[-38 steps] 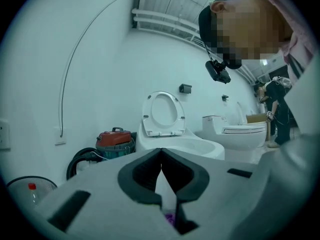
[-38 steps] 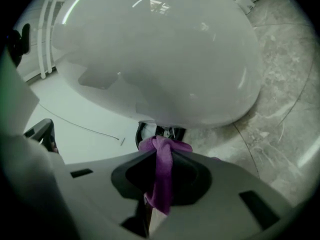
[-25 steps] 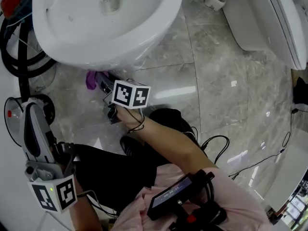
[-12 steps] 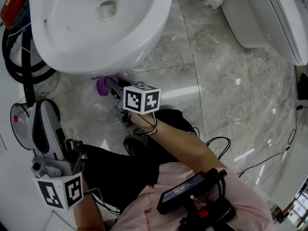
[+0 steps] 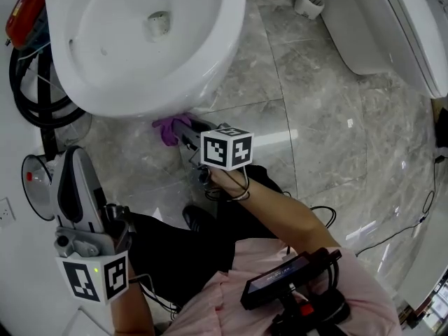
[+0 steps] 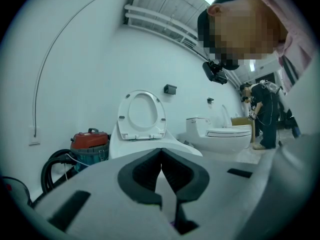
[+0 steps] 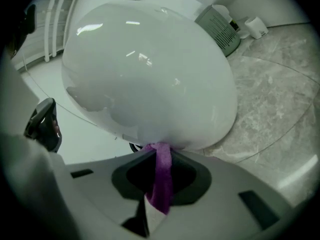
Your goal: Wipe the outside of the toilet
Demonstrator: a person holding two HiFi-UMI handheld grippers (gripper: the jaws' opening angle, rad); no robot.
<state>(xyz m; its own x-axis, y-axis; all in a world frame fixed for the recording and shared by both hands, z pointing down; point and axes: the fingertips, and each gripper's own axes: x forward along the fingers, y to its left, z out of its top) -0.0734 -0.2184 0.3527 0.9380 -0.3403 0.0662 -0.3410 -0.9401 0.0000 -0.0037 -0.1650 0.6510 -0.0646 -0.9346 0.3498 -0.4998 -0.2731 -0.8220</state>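
— Holding anything in the right gripper [image 7: 160, 153]?
— Yes. Pinching a purple cloth [image 7: 161, 181] tight between both jaws, with a bit of cloth poking out past the tips.
— Touching anything?
— Pressed right against the white toilet bowl [image 7: 150, 74]. Down low on the outside, on the round front, under the rim.
— Same in the head view?
— Same there. Reaching forward under the bowl, just above the grey marble floor [image 5: 329, 131], with the black-and-white marker cube [image 5: 226, 148] sitting on top.
— And the left gripper [image 6: 161, 153]?
— Squeezed together, tips touching, nothing in between. Held low at the person's left side, well apart from the bowl and the cloth, facing the toilet.
— Anything else in front of that one?
— A toilet seat [image 6: 141, 115] standing straight up against the white wall. Beside that, a red vacuum cleaner [image 6: 90, 141] with a black hose [image 6: 55, 166] curled on the floor. Over to the right, a second white toilet [image 6: 222, 133] with the lid shut.
— Any small stuff on the floor?
— A toilet paper roll [image 5: 310, 0] lying between the two toilets, just beside a green bin [image 7: 220, 26] with slats.
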